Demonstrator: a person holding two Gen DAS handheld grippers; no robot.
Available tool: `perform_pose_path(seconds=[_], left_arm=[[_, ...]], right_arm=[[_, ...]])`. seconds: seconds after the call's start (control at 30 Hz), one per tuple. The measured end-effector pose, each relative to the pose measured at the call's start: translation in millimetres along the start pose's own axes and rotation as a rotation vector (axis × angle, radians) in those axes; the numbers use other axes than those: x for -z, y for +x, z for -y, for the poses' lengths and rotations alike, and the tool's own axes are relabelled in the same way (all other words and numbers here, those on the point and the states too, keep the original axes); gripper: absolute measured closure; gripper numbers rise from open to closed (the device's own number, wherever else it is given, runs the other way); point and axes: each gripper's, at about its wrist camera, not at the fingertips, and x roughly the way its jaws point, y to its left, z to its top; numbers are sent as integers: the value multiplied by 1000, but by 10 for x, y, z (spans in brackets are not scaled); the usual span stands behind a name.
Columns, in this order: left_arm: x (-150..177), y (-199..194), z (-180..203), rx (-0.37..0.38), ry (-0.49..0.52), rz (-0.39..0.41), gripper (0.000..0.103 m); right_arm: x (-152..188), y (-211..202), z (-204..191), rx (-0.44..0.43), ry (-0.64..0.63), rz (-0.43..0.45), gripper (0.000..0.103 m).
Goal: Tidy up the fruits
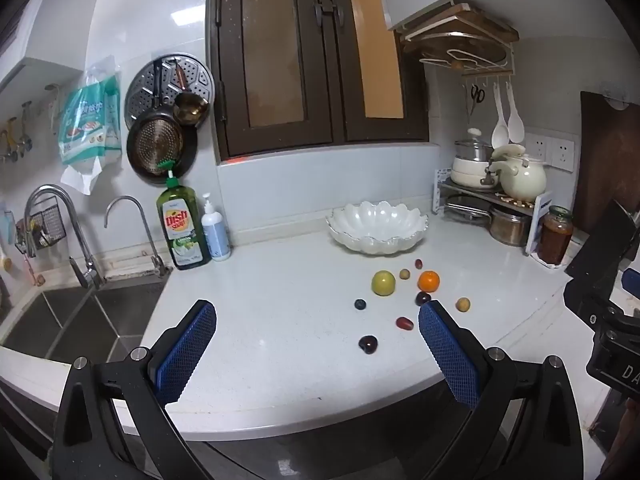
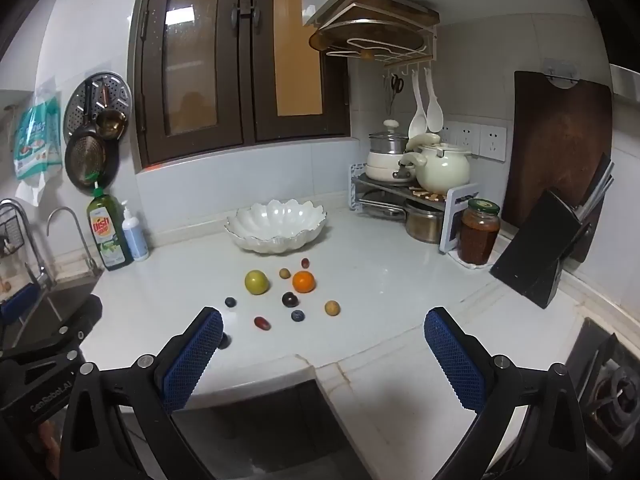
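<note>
Fruit position: 10 loose fruits are lying mid-frame on the counter, just below the empty white bowl.
Nearer hand: judged roughly equal.
Left gripper: hovering low-centre, fingers spread wide, gripping nothing.
Right gripper: hovering likewise, wide, gripping nothing.

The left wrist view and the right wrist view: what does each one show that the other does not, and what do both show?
Only the left wrist view shows the sink basin and the left tongs head on, open and empty.

Only the right wrist view shows the stove burner, a second blueberry by the dark plum, and the right tongs head on, open and empty.

Both show the white scalloped bowl, empty, with the orange, the green fruit and small fruits loose on the countertop.
</note>
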Motion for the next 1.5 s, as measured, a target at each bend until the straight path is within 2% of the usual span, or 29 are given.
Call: perform_pose_path(seconds=[0.13,0.37,1.5], left_arm=[[-46,-12,-85,24,-27,8,0],[-124,-82,-57,12,1,19,0],[-119,-150,-7,27,-6,46,0]], right_arm=[[2,16,29,-4,13,-4,1],[-23,-28,-32,-3,12,-1,1],[-24,-77,16,1,-2,23,1]])
